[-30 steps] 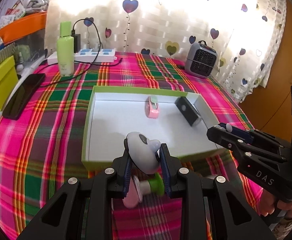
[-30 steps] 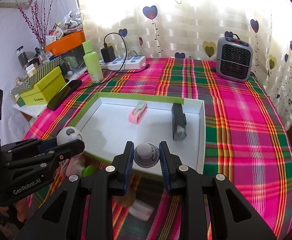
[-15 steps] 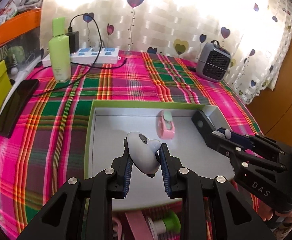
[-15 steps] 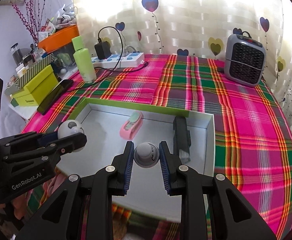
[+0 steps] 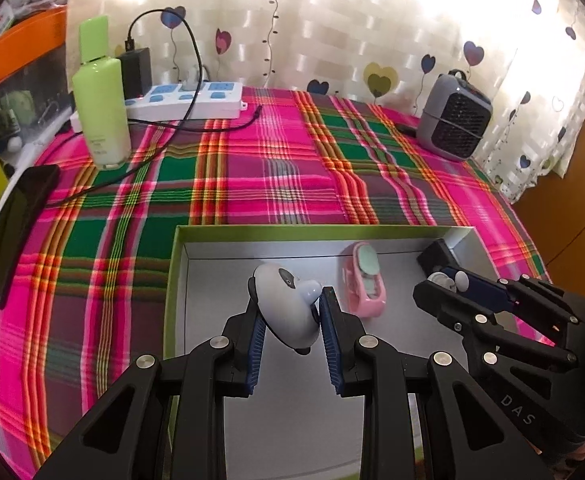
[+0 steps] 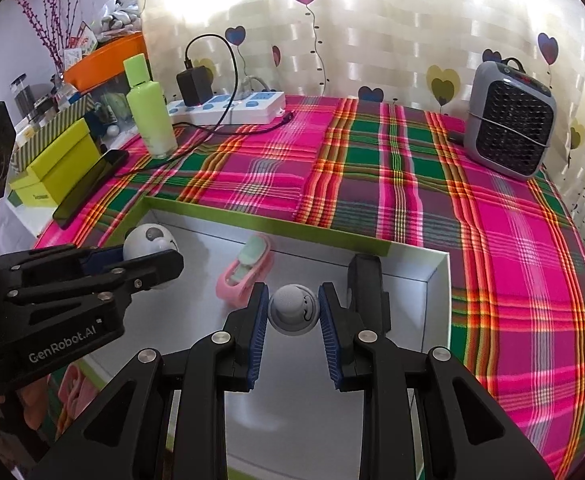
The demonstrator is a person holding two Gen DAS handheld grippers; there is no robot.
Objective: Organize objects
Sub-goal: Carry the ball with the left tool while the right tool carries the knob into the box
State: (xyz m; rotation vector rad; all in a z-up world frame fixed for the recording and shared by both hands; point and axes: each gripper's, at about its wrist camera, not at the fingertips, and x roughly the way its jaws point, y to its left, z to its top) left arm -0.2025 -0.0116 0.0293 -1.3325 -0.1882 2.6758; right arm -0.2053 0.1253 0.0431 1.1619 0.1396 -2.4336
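My left gripper is shut on a white panda-faced gadget and holds it above the floor of the green-rimmed white box. My right gripper is shut on a grey round gadget over the box's right half. In the box lie a pink clip-like item and a black rectangular item, partly hidden in the left wrist view. The right gripper shows in the left wrist view, and the left gripper in the right wrist view.
On the plaid cloth stand a green bottle, a white power strip with a black charger and cable, a grey mini heater and a black phone. Yellow-green boxes sit at the left. Pink items lie below the box's near edge.
Both grippers have moved forward over the box with their gadgets still held. The box now fills the lower view, and the pink and green items outside its near edge have dropped from the left view.
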